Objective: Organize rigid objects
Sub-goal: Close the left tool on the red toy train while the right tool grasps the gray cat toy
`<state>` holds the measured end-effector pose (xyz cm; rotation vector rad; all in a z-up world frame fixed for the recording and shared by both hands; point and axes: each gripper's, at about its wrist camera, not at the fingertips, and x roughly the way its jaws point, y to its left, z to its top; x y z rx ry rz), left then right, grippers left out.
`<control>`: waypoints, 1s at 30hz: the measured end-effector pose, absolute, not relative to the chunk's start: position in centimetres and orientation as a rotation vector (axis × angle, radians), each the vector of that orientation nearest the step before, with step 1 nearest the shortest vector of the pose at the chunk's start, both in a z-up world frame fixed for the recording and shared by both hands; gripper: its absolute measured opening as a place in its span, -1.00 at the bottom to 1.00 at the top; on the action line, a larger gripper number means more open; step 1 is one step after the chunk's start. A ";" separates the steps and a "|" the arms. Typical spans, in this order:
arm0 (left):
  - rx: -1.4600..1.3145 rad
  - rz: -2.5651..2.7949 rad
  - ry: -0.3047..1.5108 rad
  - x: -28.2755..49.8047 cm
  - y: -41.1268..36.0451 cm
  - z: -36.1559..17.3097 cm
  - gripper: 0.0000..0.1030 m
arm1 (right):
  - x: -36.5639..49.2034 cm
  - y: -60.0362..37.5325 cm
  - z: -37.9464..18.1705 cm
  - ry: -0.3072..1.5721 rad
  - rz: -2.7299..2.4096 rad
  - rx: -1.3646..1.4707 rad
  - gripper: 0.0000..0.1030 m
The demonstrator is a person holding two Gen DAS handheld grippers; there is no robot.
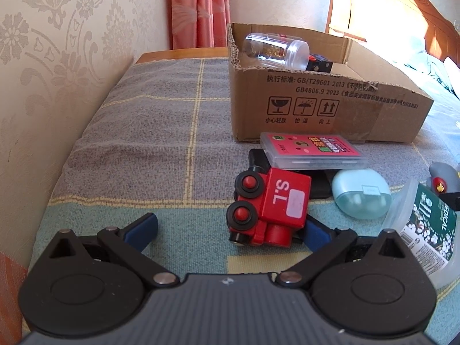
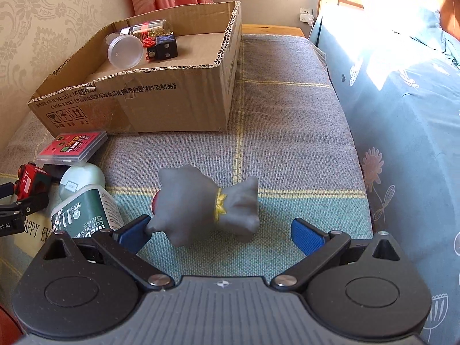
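A red toy train (image 1: pixel 267 210) marked "S.L" lies on its side on the checked cloth, between the wide-open fingers of my left gripper (image 1: pixel 230 230), nearer the right finger. The train (image 2: pixel 30 182) also shows at the left edge of the right wrist view. My right gripper (image 2: pixel 221 234) is open around a grey sack-shaped toy (image 2: pixel 207 204) with a yellow tie; its left fingertip (image 2: pixel 135 231) touches the toy. A cardboard box (image 1: pixel 316 100) holds a clear jar (image 1: pixel 276 50) and a dark cube (image 1: pixel 320 63). The same box (image 2: pixel 161 97) appears in the right wrist view.
A pink card case (image 1: pixel 313 149), a mint earbud case (image 1: pixel 360 197) and a cotton-swab tub (image 1: pixel 425 230) lie by the train. A wallpapered wall (image 1: pixel 57 57) runs along the left. A blue flowered bedcover (image 2: pixel 402 115) lies at the right. Pink curtains (image 1: pixel 201 8) hang behind.
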<state>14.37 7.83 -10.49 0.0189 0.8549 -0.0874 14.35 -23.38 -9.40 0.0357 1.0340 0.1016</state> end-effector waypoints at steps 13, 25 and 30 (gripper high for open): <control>0.052 -0.167 0.770 14.0 7.0 -10.0 0.37 | 14.3 -23.3 -9.9 1.020 0.123 0.026 1.00; 0.019 -0.163 0.770 13.6 7.1 -9.8 -0.06 | 14.6 -22.8 -9.4 0.994 0.137 0.063 1.00; 0.022 -0.155 0.771 13.5 7.0 -9.8 -0.05 | 15.3 -21.7 -9.3 0.981 0.130 0.041 1.00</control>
